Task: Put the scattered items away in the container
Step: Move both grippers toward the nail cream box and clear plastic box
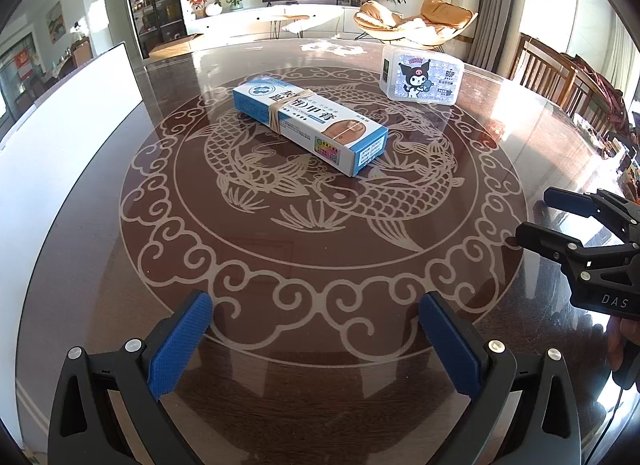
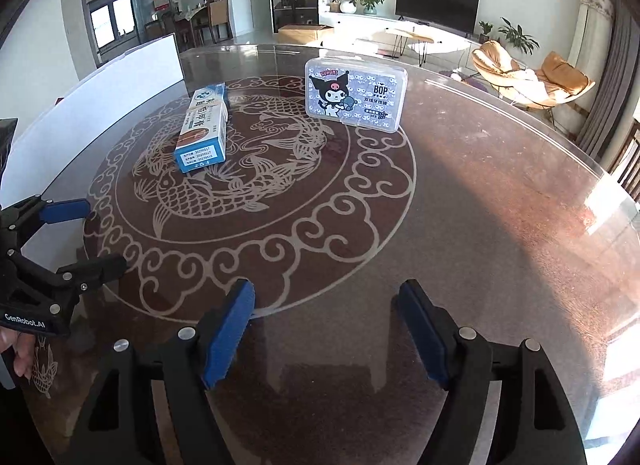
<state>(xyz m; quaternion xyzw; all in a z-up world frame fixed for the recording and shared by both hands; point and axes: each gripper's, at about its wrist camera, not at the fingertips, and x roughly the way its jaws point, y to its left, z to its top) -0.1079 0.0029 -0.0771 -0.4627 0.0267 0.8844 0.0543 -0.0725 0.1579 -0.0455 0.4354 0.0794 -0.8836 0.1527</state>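
Hovering low over table [image 1: 304, 377], left gripper [image 1: 316, 341] and right gripper [image 2: 326, 329] both spread wide, empty, lined up for approach. Blue box [image 1: 310, 127] flat mid-table; clear case [image 2: 355, 95] upright beyond. White container [image 1: 68, 137] waiting at left edge.

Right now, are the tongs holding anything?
No. The left tongs and right tongs are both open and empty. The long blue-and-white cardboard box and the clear plastic cartoon box lie untouched on the glass table.
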